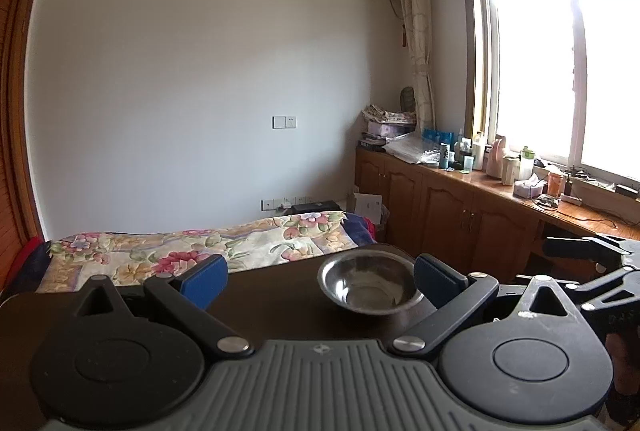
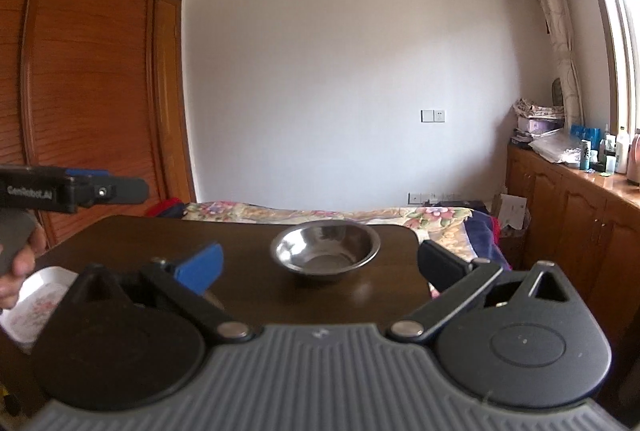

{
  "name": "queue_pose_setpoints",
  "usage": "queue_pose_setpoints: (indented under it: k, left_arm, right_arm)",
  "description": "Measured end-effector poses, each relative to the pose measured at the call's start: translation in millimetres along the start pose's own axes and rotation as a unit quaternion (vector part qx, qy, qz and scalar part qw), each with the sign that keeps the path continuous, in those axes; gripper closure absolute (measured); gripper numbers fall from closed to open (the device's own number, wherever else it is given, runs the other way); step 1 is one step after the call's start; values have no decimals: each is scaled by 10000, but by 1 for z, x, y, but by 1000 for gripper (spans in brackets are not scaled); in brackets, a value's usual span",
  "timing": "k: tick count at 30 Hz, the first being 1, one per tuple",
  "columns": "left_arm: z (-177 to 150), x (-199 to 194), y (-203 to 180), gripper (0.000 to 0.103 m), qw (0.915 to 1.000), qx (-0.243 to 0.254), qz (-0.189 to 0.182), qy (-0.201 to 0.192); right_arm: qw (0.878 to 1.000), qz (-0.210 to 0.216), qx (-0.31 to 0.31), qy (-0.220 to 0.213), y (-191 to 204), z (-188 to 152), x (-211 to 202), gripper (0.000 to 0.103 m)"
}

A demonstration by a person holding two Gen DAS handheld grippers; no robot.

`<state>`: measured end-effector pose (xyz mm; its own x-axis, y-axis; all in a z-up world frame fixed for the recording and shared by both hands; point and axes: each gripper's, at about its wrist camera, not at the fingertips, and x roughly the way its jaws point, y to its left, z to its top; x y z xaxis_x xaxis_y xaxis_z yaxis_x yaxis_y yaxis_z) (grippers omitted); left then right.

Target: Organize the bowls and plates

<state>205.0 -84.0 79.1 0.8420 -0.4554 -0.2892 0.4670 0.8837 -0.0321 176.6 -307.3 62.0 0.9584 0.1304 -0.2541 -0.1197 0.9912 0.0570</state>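
A steel bowl [image 1: 370, 283] sits upright on the dark table [image 1: 272, 295], fingers [image 1: 204, 281] spread wide.

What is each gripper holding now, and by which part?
Nothing is held. The left gripper and the right gripper are both open and empty; the steel bowl sits free on the dark table.

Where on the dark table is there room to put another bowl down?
The dark table is bare left of the steel bowl, up to its far edge. The near-left corner is crowded: a white flowered dish lies there under the person's hand.
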Motion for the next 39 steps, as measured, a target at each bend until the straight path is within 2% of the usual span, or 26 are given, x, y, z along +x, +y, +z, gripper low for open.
queue_pose_setpoints:
  k: [5,7,13,19,21,25,32,39]
  left_arm:
    - [14,32,10,0,9997,-13,-158,185]
    - [18,47,13,0,9992,22,-241,313]
    - [22,81,14,0,9973,238,-318,621]
    - [21,111,20,5,9936,156,-415,1041]
    - [20,123,23,11,9916,80,-460,1210]
    - [14,145,29,17,9869,-88,-526,1524]
    - [6,171,25,26,9799,26,-540,1919]
    - [2,188,25,38,9735,120,-576,2211]
  right_arm:
    - [9998,-29,-54,187,-12,14,27,3]
    - [9994,-69,-99,331,-18,19,44,18]
    - [9967,93,-66,809,-30,21,88,36]
    - [9933,138,-83,1145,-33,20,115,42]
    - [9923,139,-104,1227,-32,20,121,42]
    - [9888,166,-87,1480,-33,14,131,45]
    - [9851,234,72,1703,-37,14,140,47]
    - [9814,351,187,1876,-37,12,145,54]
